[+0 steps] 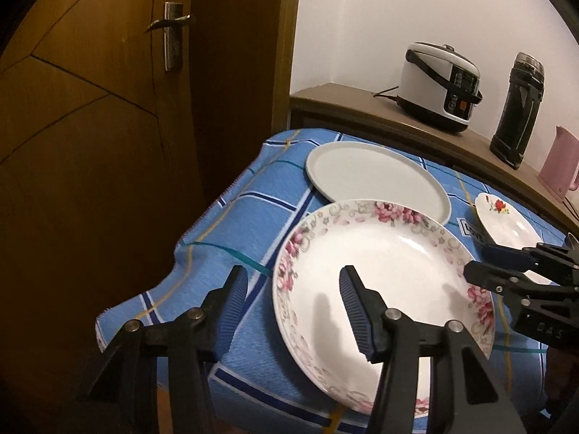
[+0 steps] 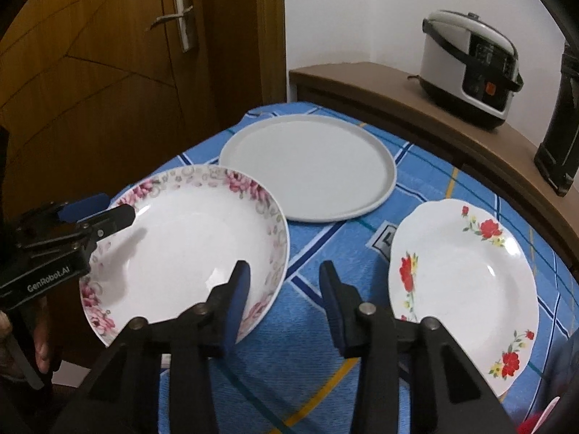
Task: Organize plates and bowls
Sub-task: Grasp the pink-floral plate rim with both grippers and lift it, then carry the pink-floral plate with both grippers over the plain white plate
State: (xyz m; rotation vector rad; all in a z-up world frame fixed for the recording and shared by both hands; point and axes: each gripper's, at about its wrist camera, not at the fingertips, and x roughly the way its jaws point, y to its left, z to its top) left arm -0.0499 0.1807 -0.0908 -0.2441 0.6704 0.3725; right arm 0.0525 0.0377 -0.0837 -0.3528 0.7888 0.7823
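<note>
Rice cooker (image 2: 470, 68) on wooden counter (image 2: 380, 97); brown door (image 2: 108, 72) behind.

"GenRobot.AI" showing in white on left gripper (image 2: 119, 206) body; "LOVE" label lying on blue tablecloth (image 1: 231, 224); partial "OAS"-like marking showing on right gripper (image 1: 481, 264).

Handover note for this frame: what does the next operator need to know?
Left claw: open, straddling the rim of the pink-flowered bowl.
Right claw: open, straddling the opposite rim. Neither pinches yet.
Grey plate lies behind the bowl and red-flowered plate to its right, on the blue cloth.
Done: nothing stacked.
Left: close, lift, stack all three.
</note>
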